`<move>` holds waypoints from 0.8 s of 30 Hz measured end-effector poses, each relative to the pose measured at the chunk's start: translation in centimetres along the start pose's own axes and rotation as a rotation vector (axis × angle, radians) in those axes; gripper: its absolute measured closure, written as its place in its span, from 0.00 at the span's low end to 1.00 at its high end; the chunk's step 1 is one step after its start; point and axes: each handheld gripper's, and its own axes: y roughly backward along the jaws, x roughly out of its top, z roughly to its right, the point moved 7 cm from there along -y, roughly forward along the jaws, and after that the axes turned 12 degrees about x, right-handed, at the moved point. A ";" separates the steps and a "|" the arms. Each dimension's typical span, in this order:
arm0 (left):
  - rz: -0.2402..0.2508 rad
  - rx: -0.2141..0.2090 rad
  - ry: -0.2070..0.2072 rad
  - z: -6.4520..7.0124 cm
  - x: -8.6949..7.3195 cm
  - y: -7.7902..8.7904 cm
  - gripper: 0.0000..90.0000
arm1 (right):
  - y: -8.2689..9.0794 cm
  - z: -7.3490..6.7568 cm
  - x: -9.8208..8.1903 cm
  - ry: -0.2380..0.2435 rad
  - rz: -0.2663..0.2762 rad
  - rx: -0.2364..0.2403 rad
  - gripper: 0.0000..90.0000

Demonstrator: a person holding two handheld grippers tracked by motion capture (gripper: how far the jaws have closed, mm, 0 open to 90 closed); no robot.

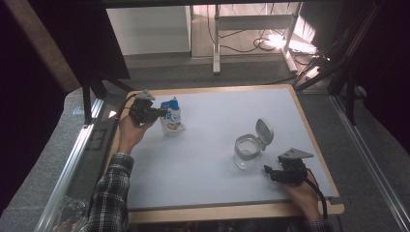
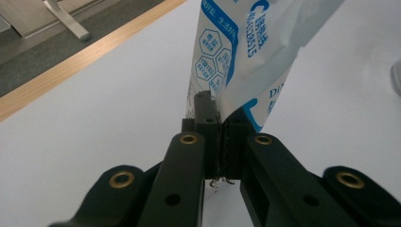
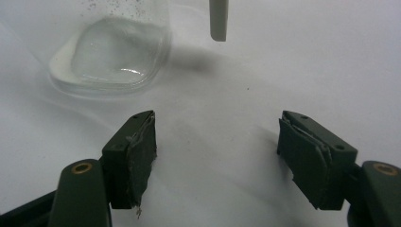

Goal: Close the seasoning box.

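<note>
Left gripper level, pinching pouch.

Left gripper at a blue-and-white pouch on the white table, right gripper beside an open-lidded clear jar, plaid sleeve below.

pouch: glossy plastic film | jar: clear plastic | table: matt, wood-edged
</note>
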 end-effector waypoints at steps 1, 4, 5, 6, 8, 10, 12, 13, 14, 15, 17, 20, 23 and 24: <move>-0.003 -0.006 0.002 0.0 0.0 0.0 0.99 | 0.0 0.0 0.0 0.000 0.000 0.000 0.33; -0.007 -0.030 0.021 0.0 0.0 0.1 0.99 | 0.0 0.0 0.0 0.000 0.000 0.000 0.33; -0.004 -0.042 0.031 0.1 0.0 0.2 1.00 | 0.0 0.0 0.0 -0.001 0.000 0.000 0.33; -0.004 -0.042 0.031 0.1 0.0 0.2 1.00 | 0.0 0.0 0.0 -0.001 0.000 0.000 0.33; 0.000 -0.041 0.031 0.2 0.0 0.2 1.00 | 0.0 0.0 0.0 0.000 0.000 0.001 0.33; 0.006 -0.042 0.036 0.3 0.0 0.3 1.00 | 0.0 0.0 0.0 0.000 0.000 0.001 0.33; 0.018 -0.044 0.049 0.5 0.0 0.4 1.00 | 0.0 0.0 0.0 -0.001 0.000 0.001 0.33; 0.023 -0.047 0.051 0.6 0.0 0.4 1.00 | 0.0 0.0 0.0 -0.001 0.000 0.001 0.33; 0.023 -0.047 0.051 0.6 0.0 0.4 1.00 | 0.0 0.0 0.0 -0.001 0.000 0.001 0.33; 0.031 -0.047 0.053 0.7 0.0 0.5 1.00 | 0.0 0.0 0.0 -0.001 0.000 0.001 0.33; 0.032 -0.048 0.060 0.7 0.0 0.5 1.00 | 0.0 0.0 0.0 -0.001 0.000 0.001 0.33; 0.040 -0.042 0.058 1.0 0.1 0.6 1.00 | 0.0 0.0 0.0 -0.001 0.000 0.001 0.33; 0.046 -0.049 0.053 1.6 0.3 0.8 1.00 | 0.0 0.0 0.0 -0.001 0.000 0.001 0.32; 0.046 -0.047 0.049 1.8 0.3 0.9 1.00 | 0.0 0.0 0.0 -0.001 0.000 0.001 0.33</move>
